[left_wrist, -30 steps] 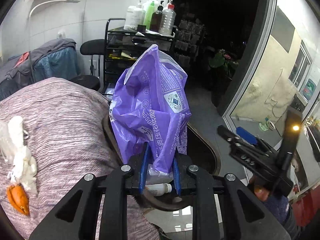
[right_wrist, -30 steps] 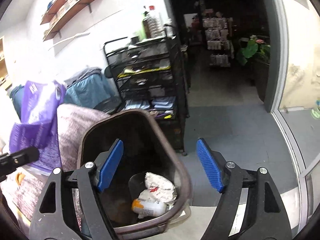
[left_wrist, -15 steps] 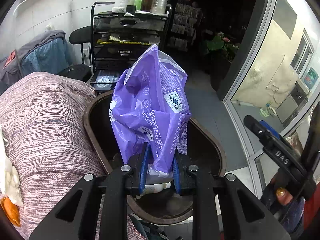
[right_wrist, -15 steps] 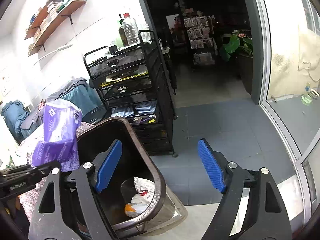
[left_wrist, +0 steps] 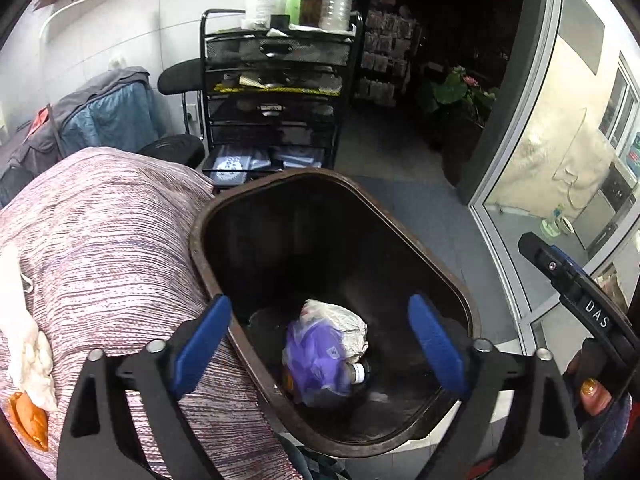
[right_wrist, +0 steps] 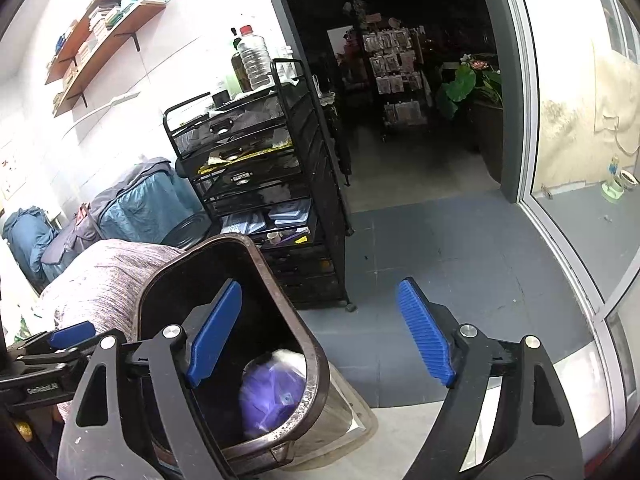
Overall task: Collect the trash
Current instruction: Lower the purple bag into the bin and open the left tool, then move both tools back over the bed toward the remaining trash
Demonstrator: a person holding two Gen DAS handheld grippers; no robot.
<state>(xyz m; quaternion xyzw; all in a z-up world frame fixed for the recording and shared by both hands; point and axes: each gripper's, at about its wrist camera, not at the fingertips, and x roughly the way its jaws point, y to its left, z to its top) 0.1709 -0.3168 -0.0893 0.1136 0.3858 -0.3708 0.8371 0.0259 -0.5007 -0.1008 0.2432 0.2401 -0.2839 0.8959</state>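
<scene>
Left wrist view: left gripper [left_wrist: 320,344] hangs over the bin [left_wrist: 448,276], jaws opening, nothing between them. Purple bag [left_wrist: 316,360] lies at the bin's bottom on a crumpled wrapper [left_wrist: 344,320] and a bottle [left_wrist: 356,372]. Right gripper [right_wrist: 320,328], just beside the bin, is empty, its jaws opening. This drop looks done; next, fetch more trash. Beyond the bin stand a black cart [left_wrist: 276,92], grey floor [right_wrist: 440,248], then a dark doorway.

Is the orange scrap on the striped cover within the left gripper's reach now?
Probably yes: the orange scrap lies uncovered beside the left gripper, whose opening jaws hold nothing.
</scene>
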